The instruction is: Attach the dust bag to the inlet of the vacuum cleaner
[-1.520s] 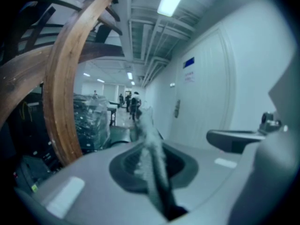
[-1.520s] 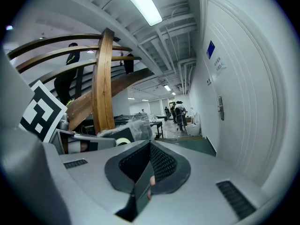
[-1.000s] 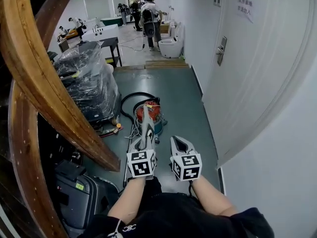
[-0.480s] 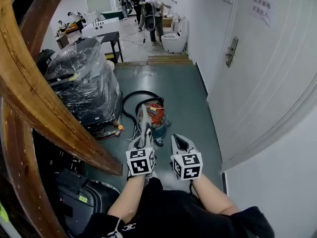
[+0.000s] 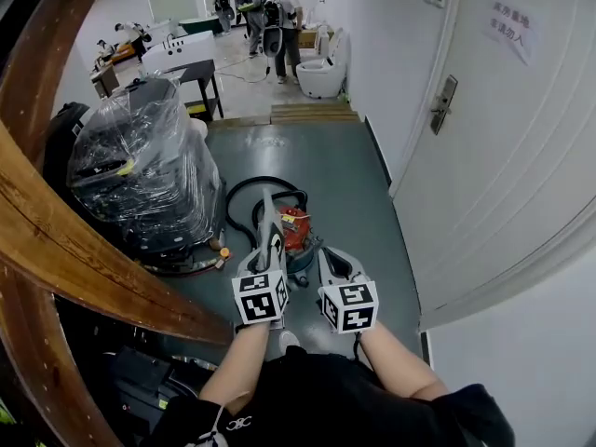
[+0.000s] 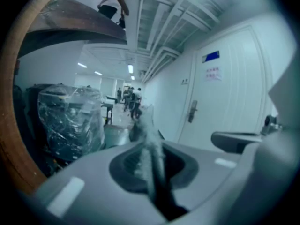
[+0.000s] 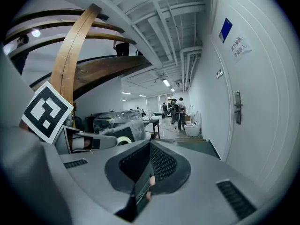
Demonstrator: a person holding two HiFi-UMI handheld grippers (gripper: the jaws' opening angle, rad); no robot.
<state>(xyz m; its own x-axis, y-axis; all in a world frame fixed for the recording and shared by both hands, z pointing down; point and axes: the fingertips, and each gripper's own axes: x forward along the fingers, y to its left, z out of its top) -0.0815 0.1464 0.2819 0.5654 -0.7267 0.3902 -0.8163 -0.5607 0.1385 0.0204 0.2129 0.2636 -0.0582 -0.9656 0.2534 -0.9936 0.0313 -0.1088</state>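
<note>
The vacuum cleaner (image 5: 296,234), red on top with a teal base, stands on the grey floor, its black hose (image 5: 244,194) looped behind it. My left gripper (image 5: 270,247) is shut on the dust bag (image 5: 271,214), a flat grey-white piece that sticks up past the jaws in front of the vacuum. In the left gripper view the bag (image 6: 145,125) rises from between the closed pads of the left gripper (image 6: 152,168). My right gripper (image 5: 333,257) hangs beside it, shut and holding nothing; in the right gripper view the right gripper (image 7: 149,146) has its pads together. The vacuum's inlet cannot be made out.
A plastic-wrapped stack of goods (image 5: 140,166) stands left of the vacuum. A curved wooden beam (image 5: 84,259) crosses the near left. A white door (image 5: 484,128) and wall line the right. Far down the corridor are a low wooden step (image 5: 312,112), a toilet (image 5: 321,77) and several people (image 5: 270,12).
The whole view has advanced down the corridor: the vacuum and the wrapped stack are nearer. Both grippers were carried forward side by side, and the bag stays in the left one.
</note>
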